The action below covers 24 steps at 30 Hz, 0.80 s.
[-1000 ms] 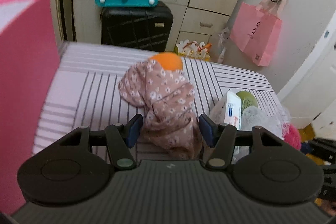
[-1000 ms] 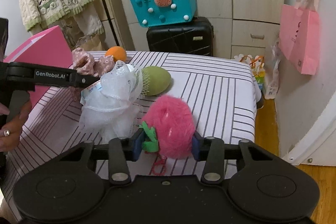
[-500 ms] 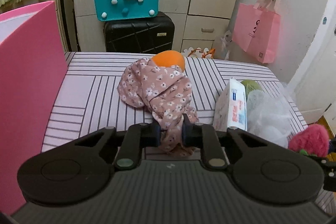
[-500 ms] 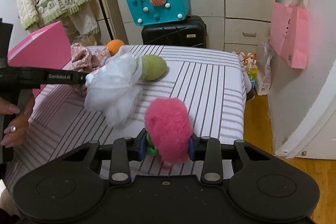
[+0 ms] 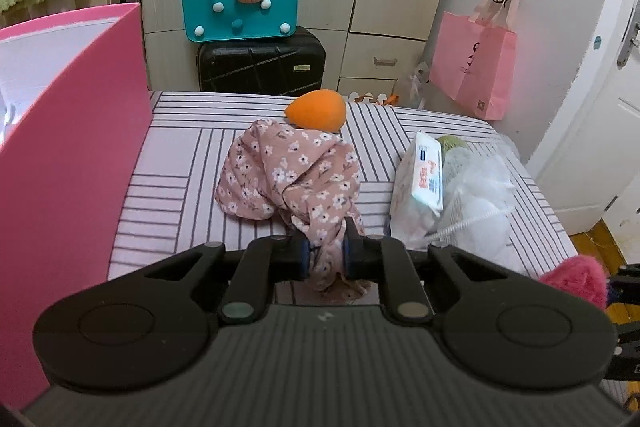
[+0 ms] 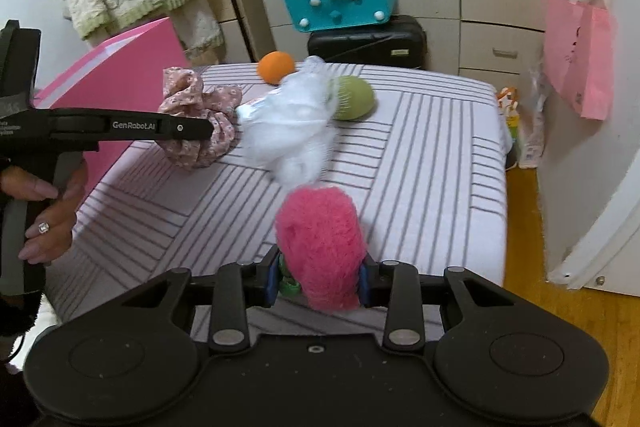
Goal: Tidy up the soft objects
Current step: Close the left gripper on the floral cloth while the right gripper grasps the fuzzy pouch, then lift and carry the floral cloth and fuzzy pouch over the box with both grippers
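My left gripper point(image 5: 326, 255) is shut on the near end of a pink floral cloth point(image 5: 288, 175) that lies bunched on the striped bed; the cloth also shows in the right wrist view point(image 6: 196, 123). My right gripper point(image 6: 318, 279) is shut on a fluffy pink strawberry toy point(image 6: 320, 235) and holds it above the bed's near edge; the toy peeks into the left wrist view point(image 5: 576, 275). An orange soft ball point(image 5: 318, 109), a green soft ball point(image 6: 354, 97), a white mesh puff point(image 6: 292, 131) and a wipes pack point(image 5: 426, 175) lie on the bed.
A tall pink box point(image 5: 60, 131) stands on the left of the striped bed point(image 6: 420, 155). Beyond the bed are a black suitcase point(image 5: 260, 67) with a teal bag point(image 5: 240, 1) on top, and a pink paper bag point(image 5: 472, 67) hanging on the wall.
My left gripper closed on the floral cloth's near end. My right gripper closed on the pink toy and lifted it back off the bed.
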Each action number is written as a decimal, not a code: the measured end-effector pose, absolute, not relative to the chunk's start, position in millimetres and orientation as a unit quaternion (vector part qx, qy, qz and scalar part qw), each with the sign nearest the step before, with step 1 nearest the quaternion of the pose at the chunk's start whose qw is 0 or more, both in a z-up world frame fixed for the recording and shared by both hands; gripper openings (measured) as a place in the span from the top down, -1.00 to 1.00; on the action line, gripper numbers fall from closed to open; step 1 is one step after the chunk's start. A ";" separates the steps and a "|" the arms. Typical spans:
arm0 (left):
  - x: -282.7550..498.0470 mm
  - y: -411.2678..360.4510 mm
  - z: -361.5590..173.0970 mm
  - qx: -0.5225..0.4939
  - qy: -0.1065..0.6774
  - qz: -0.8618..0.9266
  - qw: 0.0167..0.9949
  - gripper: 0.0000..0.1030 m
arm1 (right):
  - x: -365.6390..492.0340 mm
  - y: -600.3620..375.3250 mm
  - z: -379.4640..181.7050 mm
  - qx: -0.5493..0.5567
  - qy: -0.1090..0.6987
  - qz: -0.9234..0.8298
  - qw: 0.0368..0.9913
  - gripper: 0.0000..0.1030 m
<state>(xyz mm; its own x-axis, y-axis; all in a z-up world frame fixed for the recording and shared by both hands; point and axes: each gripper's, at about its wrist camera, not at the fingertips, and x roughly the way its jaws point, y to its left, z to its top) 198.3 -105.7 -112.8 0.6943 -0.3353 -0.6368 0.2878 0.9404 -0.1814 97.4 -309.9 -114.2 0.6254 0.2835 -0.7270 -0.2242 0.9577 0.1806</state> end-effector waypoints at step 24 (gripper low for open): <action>124.0 -67.5 -80.1 -0.029 0.389 -0.233 0.891 0.77 | 77.1 -269.7 -92.4 0.034 0.434 0.192 0.880 0.21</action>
